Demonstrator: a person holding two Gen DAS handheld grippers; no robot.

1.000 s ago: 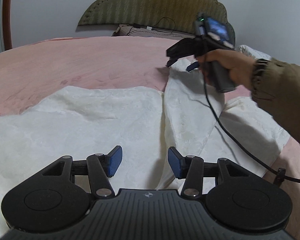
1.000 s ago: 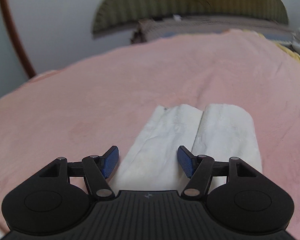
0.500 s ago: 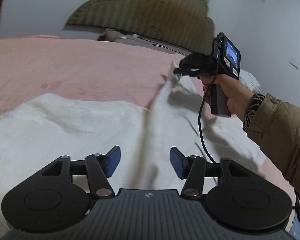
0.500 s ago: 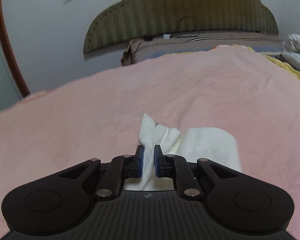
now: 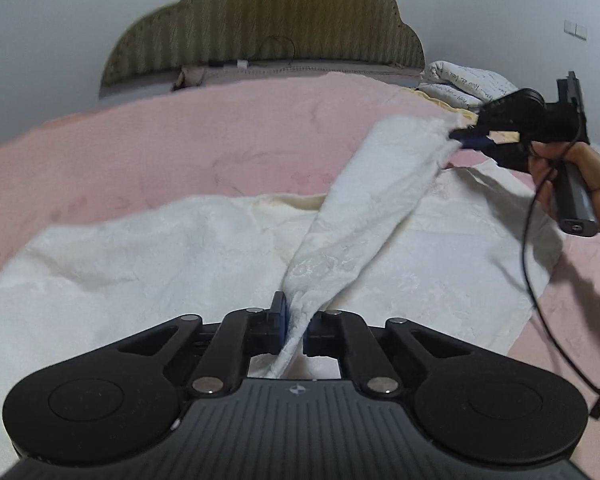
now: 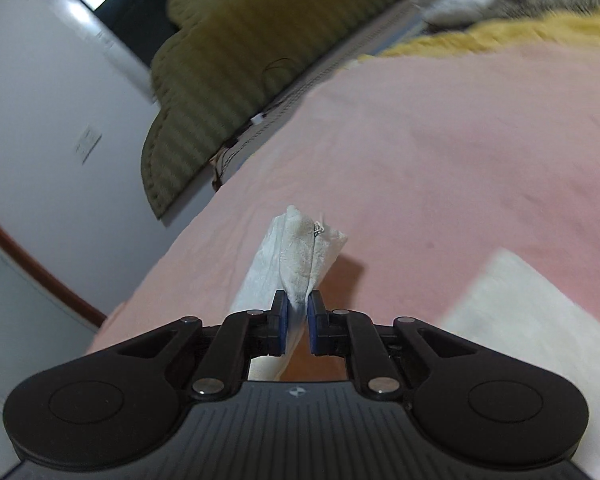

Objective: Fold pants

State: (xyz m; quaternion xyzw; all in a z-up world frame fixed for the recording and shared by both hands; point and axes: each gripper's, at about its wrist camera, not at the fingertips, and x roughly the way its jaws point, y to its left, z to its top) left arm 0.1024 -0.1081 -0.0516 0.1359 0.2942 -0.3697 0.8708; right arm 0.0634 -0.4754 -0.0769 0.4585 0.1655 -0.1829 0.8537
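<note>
**White pants stretched between two grippers over a pink bed**

Pink bedding (image 5: 180,152) fills the room's foreground, backed by an olive scalloped headboard (image 5: 260,20) against a pale wall. White pants (image 5: 160,260) lie spread across the bed, most of the fabric resting flat on the cover. One strip of the cloth rises off the rest and runs taut from the left gripper (image 5: 294,328), near the lens, up to the right gripper (image 5: 466,140) at the far right. The left gripper's blue pads are closed tight on the near end of that strip. The right gripper, held in a person's hand (image 5: 592,184) with a black cable (image 5: 528,248) trailing from it, is clamped on the far end, which bunches at its tips. Seen from the right wrist camera, the pinched fabric stands up past the pads with a small loose thread at its top. White folded bedding (image 5: 464,80) sits by the headboard on the right.
</note>
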